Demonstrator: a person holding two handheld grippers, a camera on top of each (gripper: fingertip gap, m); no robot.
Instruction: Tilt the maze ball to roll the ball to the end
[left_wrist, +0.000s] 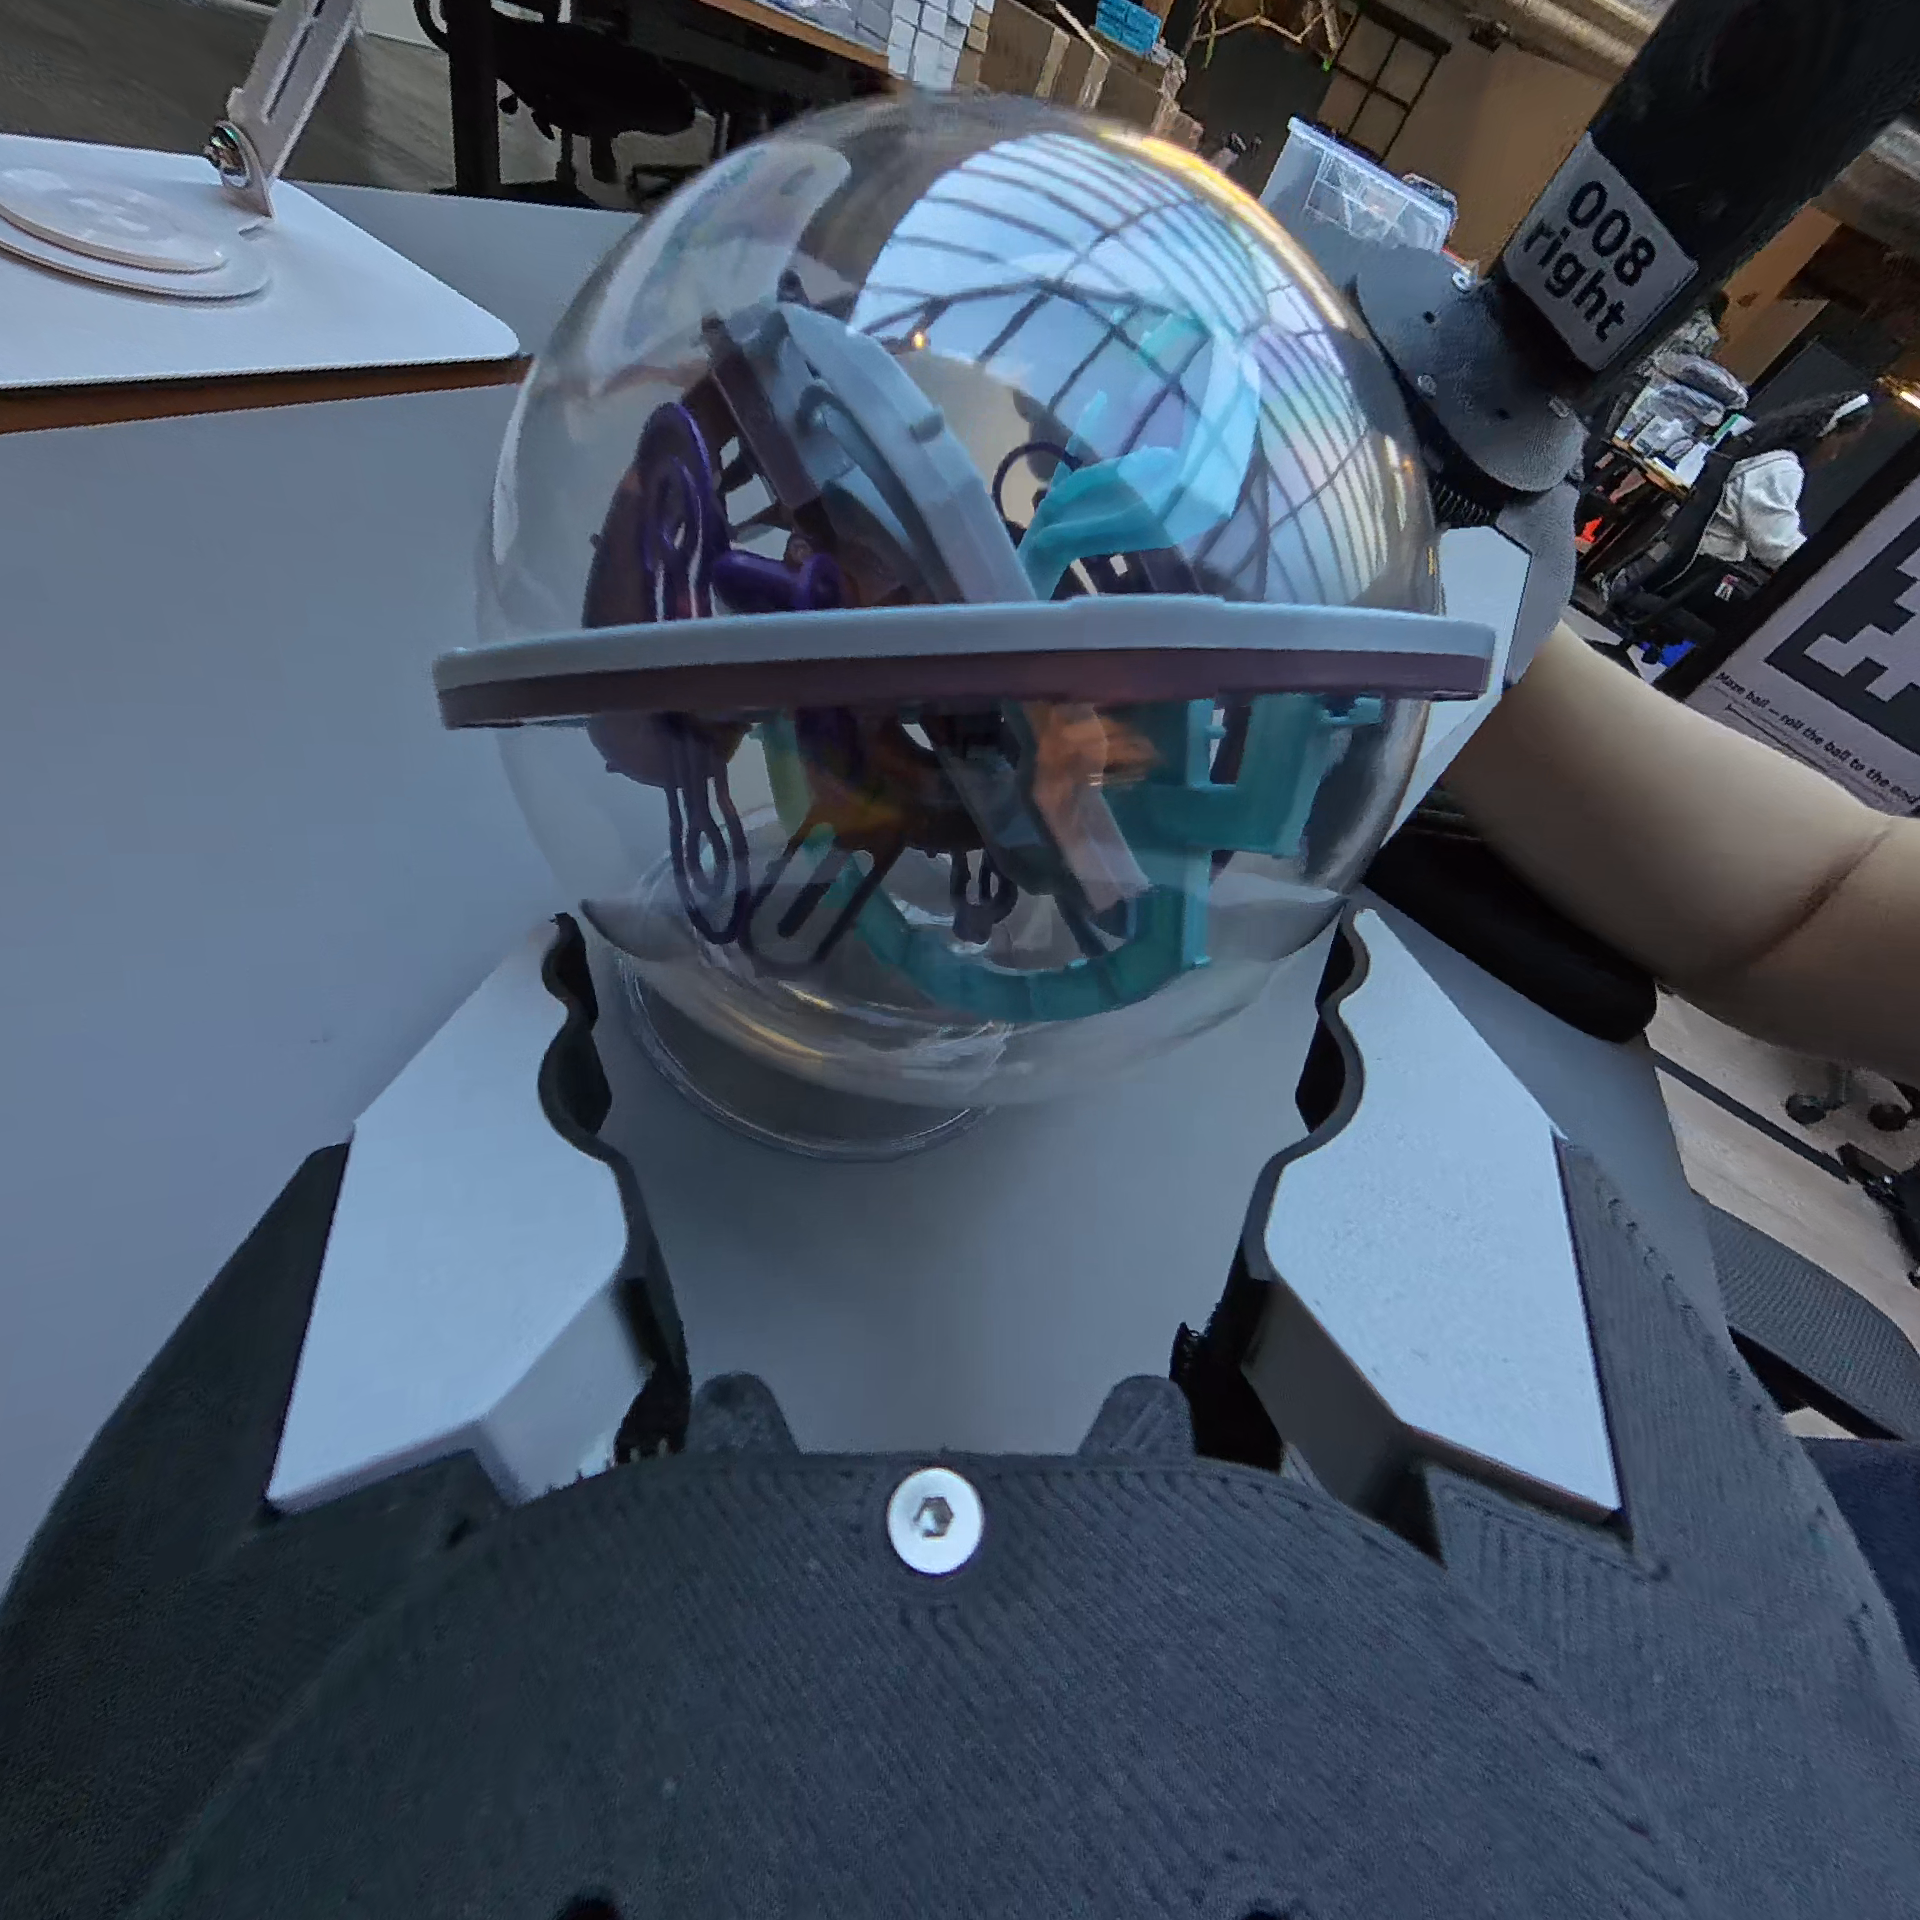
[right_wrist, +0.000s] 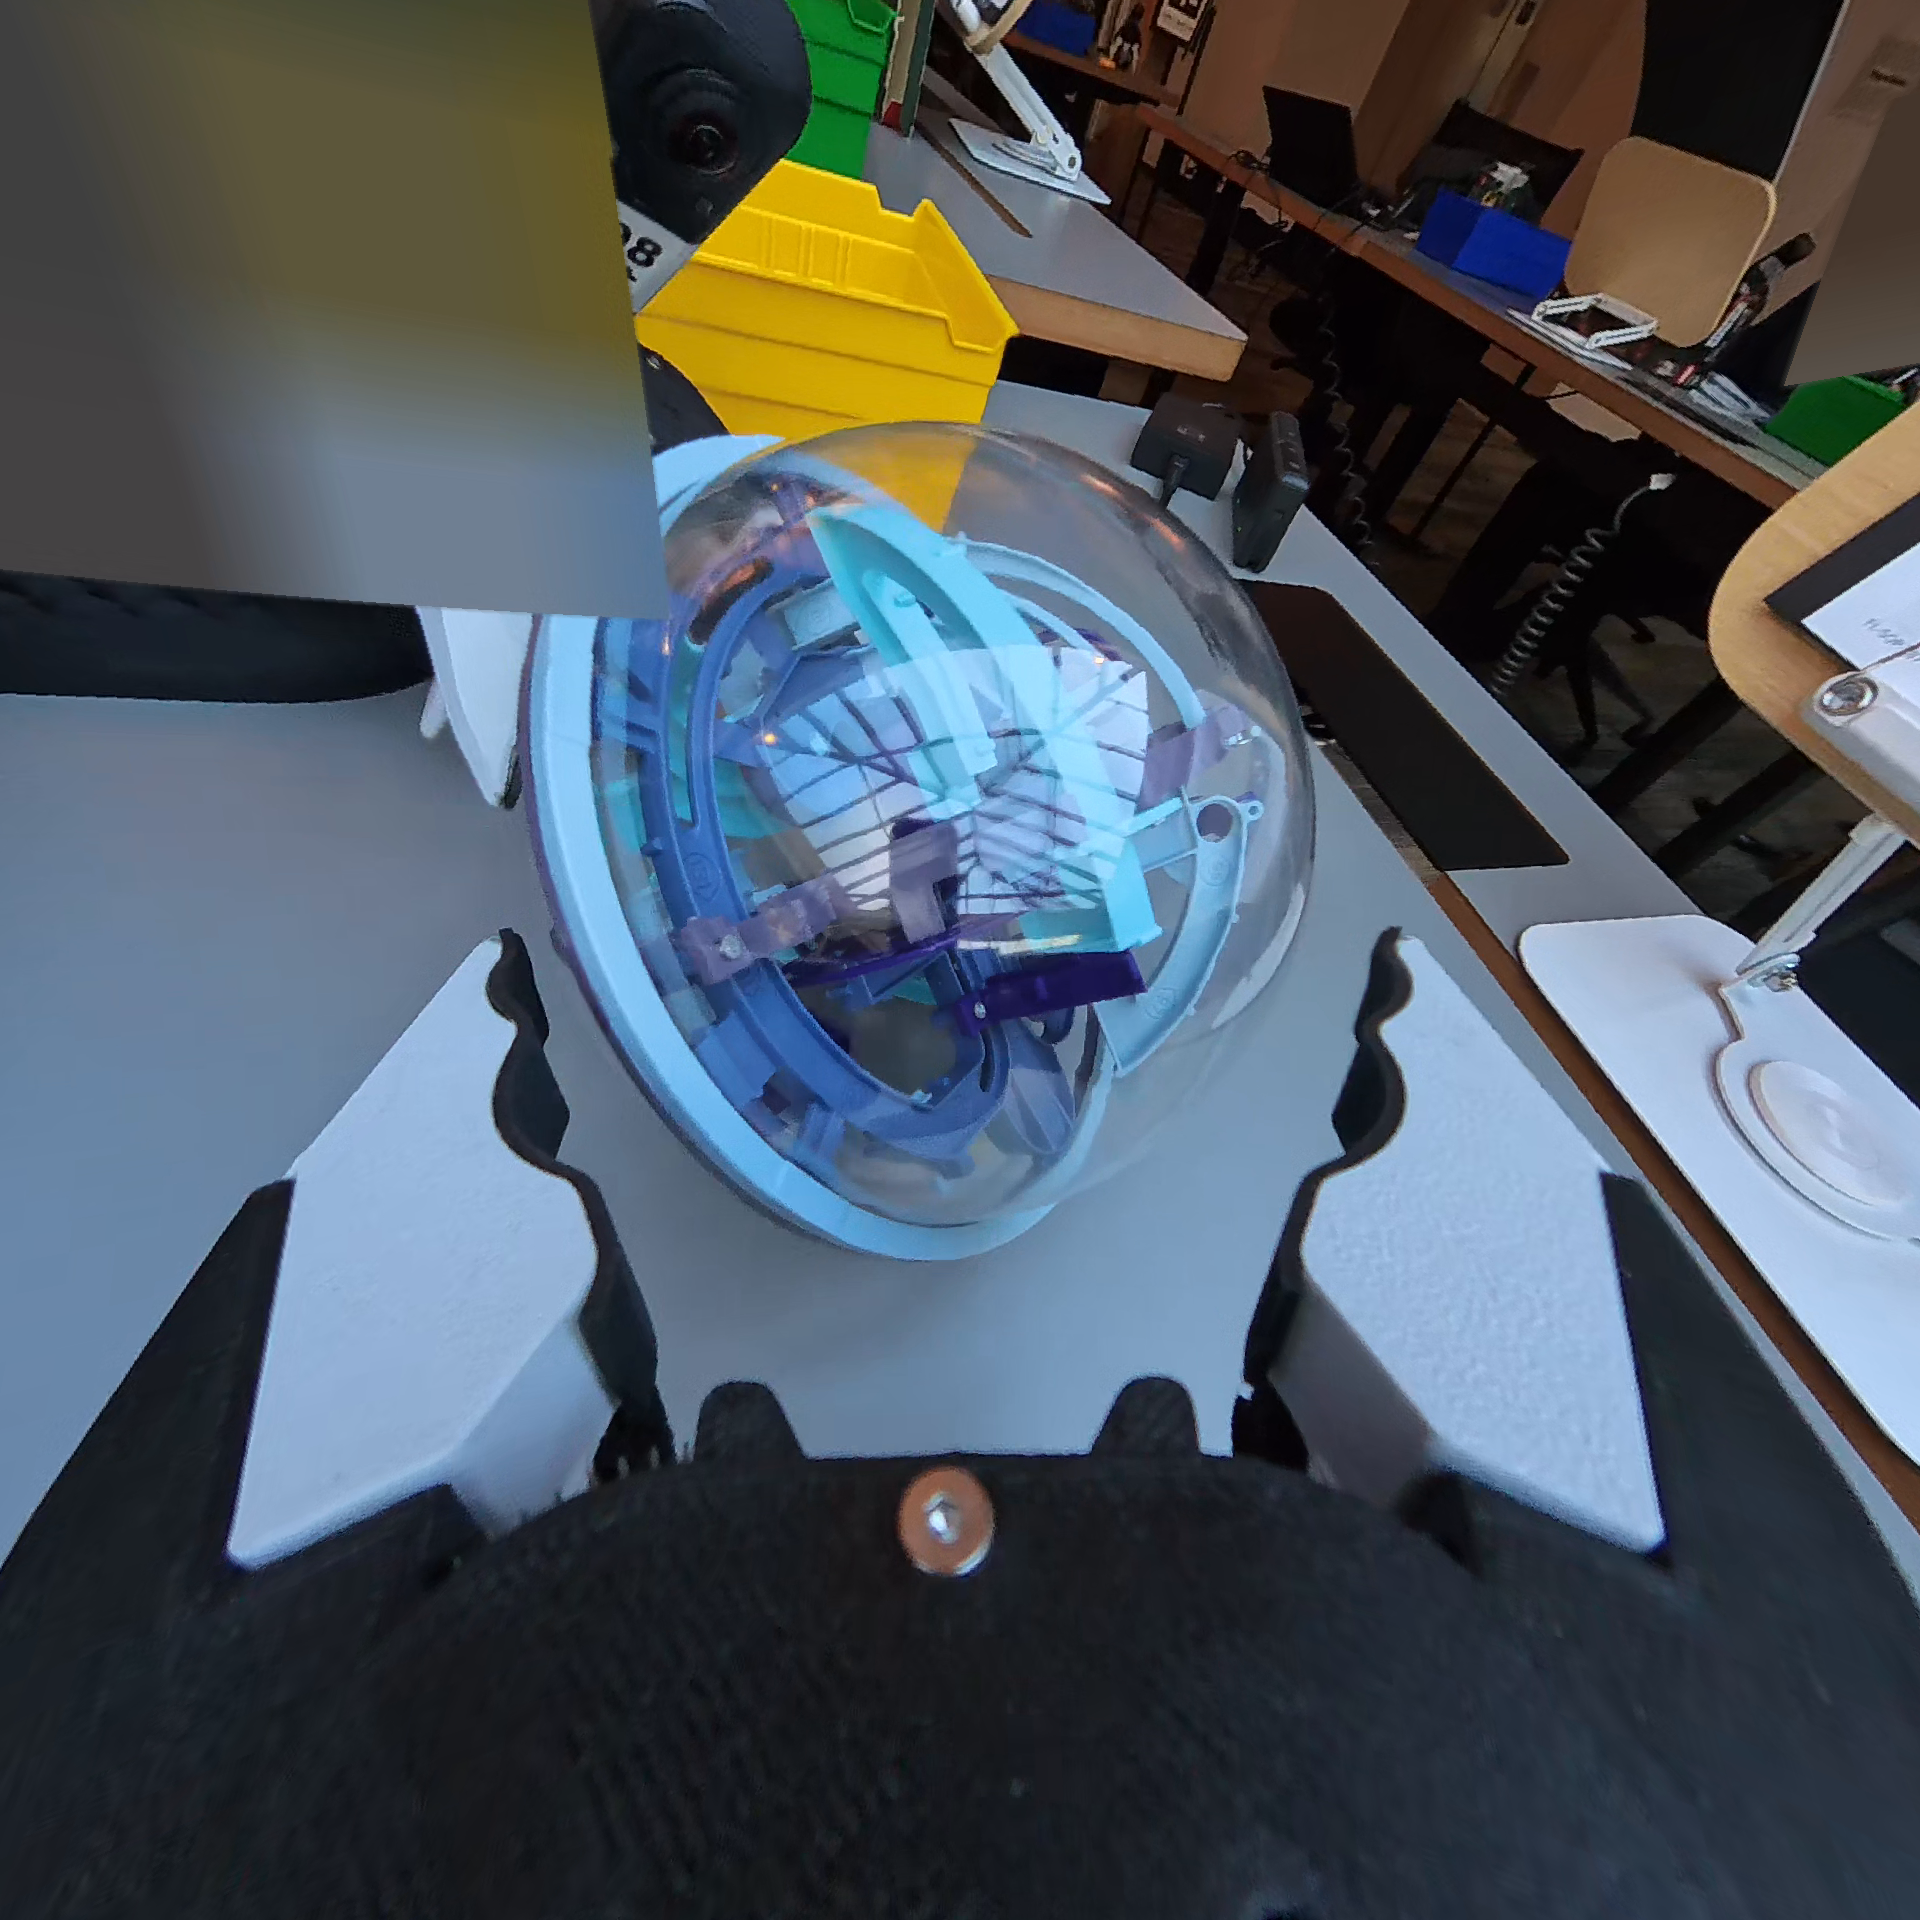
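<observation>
While both sets of jaws are gaping empty around the maze ball (left_wrist: 935, 623) sitting mid-tabletop (left_wrist: 208, 779), closing gently on its rim looks wisest.

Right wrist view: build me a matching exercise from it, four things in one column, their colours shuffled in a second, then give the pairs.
Things:
1. Clear plastic maze ball's equator ring
2. Open plastic storage bin behind the ball
3. Flat rectangular mat on the table
4. Small box on the far desk

Colours:
A. black
B. blue
C. white
D. yellow

Pairs: 1-C, 2-D, 3-A, 4-B
</observation>
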